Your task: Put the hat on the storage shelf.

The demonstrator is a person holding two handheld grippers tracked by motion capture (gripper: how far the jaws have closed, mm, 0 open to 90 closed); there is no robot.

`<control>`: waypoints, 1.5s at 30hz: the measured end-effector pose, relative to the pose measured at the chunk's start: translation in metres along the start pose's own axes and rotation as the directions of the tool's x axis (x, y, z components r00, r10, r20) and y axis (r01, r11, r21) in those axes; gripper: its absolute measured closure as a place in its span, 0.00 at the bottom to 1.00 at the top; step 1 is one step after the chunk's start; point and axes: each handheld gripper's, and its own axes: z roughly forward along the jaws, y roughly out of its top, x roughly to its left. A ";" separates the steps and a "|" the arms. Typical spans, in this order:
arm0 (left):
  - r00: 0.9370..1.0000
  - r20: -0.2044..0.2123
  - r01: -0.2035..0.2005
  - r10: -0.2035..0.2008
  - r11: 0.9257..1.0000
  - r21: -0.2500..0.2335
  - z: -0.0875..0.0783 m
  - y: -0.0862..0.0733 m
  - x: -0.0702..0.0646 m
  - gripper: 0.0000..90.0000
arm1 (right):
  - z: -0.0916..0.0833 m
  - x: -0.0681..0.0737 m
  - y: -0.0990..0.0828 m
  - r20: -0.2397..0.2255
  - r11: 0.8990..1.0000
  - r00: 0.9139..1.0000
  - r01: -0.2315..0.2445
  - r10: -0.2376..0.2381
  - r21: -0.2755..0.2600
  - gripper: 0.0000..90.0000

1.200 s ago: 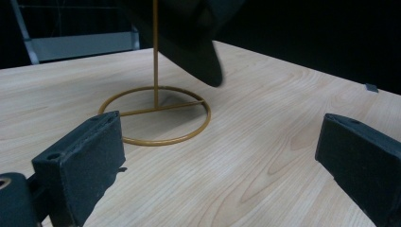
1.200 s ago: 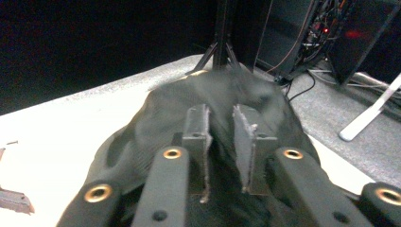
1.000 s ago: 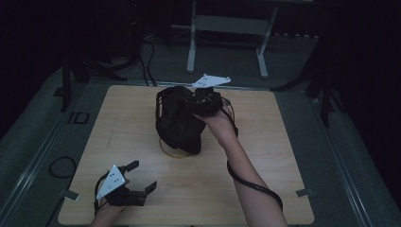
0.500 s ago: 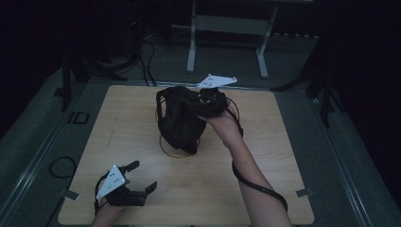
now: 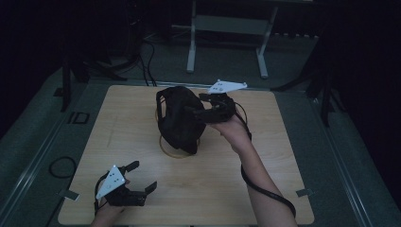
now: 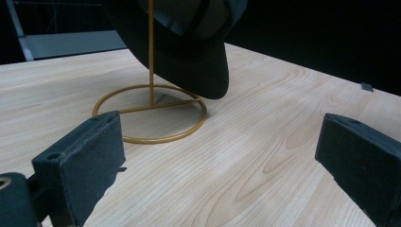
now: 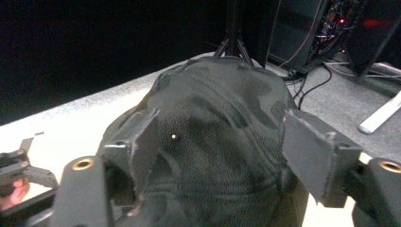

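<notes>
Your right tool (image 5: pixel 201 111), jaws just spread apart, sits against the black cap (image 5: pixel 177 118) on its gold stand (image 6: pixel 150 113), the crown straight ahead between unpressing pads. Your left tool (image 5: pixel 137 179), jaws apart and empty, rests well away at the table's (image 5: pixel 283 156) near edge.

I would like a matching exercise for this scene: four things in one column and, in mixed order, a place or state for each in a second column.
Things:
1. black cap
2. gold wire stand
3. left gripper
4. right gripper

Places or states:
A. near the front edge of the table, jaws open, nothing between them
B. its ring base lies flat on the wooden table
C. hangs on the stand's post, brim pointing down
D. at the cap's crown, jaws just opened wide on either side of it

Pairs: 1-C, 2-B, 3-A, 4-D
</notes>
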 end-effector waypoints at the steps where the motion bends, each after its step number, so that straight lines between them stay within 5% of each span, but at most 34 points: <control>1: 1.000 -0.001 -0.002 0.002 1.000 0.000 0.000 0.000 0.000 0.03 | -0.002 -0.001 -0.001 -0.003 1.000 1.000 0.001 -0.001 -0.003 0.21; 17: 1.000 -0.002 -0.010 0.010 1.000 0.019 0.002 -0.002 0.000 0.03 | -0.024 0.001 -0.024 -0.011 0.998 0.998 0.060 -0.060 -0.011 0.15; 45: 1.000 -0.006 -0.014 0.014 1.000 0.028 0.002 -0.004 0.000 0.03 | -0.036 0.002 -0.098 -0.016 0.999 1.000 0.026 -0.025 0.043 0.15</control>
